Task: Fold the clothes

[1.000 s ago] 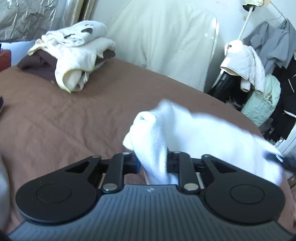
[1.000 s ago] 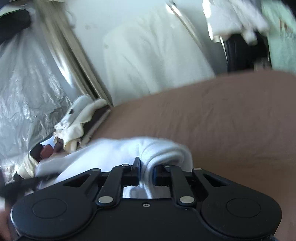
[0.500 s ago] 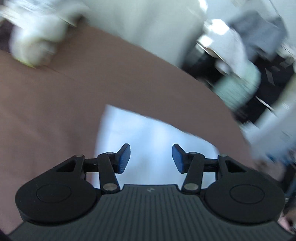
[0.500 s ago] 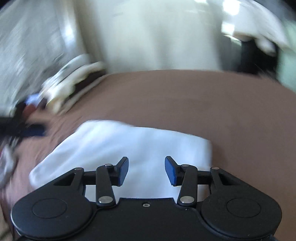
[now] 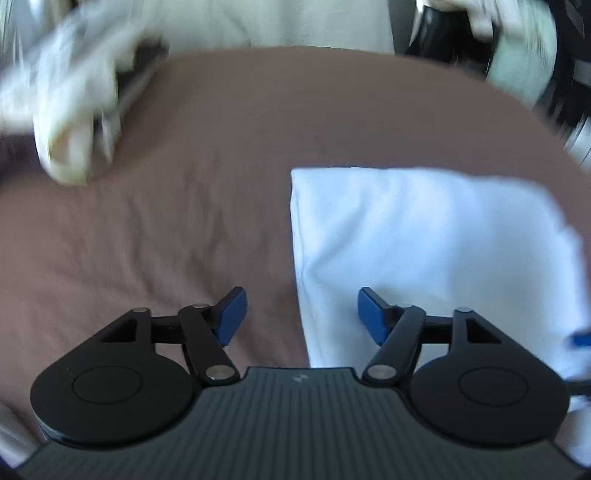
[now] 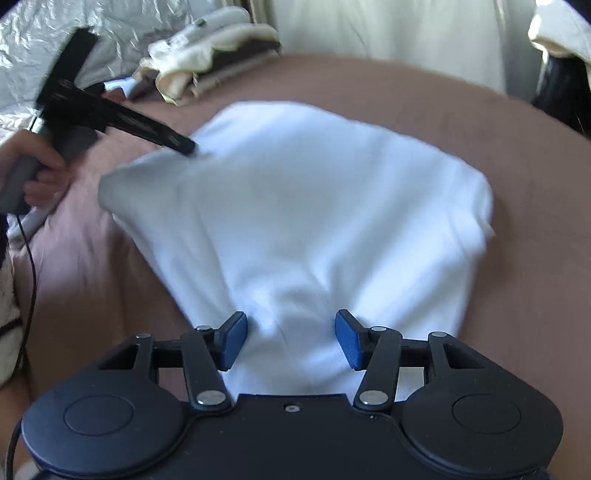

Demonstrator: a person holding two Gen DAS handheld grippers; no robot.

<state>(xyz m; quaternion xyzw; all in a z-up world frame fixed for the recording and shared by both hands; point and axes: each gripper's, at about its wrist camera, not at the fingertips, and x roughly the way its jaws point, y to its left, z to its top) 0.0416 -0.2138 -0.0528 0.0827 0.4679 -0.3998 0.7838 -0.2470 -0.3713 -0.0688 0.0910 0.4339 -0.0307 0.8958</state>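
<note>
A white garment [image 5: 424,236] lies folded flat on the brown bed cover [image 5: 184,221]. It also shows in the right wrist view [image 6: 303,206]. My left gripper [image 5: 302,314] is open and empty, straddling the garment's left edge just above it. My right gripper [image 6: 291,339] is open and empty over the garment's near edge. The left gripper also shows in the right wrist view [image 6: 184,146], its tip at the garment's far left corner.
A pile of cream and dark clothes [image 6: 210,70] lies at the far left of the bed, blurred in the left wrist view [image 5: 74,110]. A cream cover [image 6: 388,33] hangs behind the bed. Clothes on a rack [image 5: 524,55] stand at the right.
Both grippers let go of the white garment and opened. It now lies flat on the bed. The left gripper has shifted left to the garment's edge.
</note>
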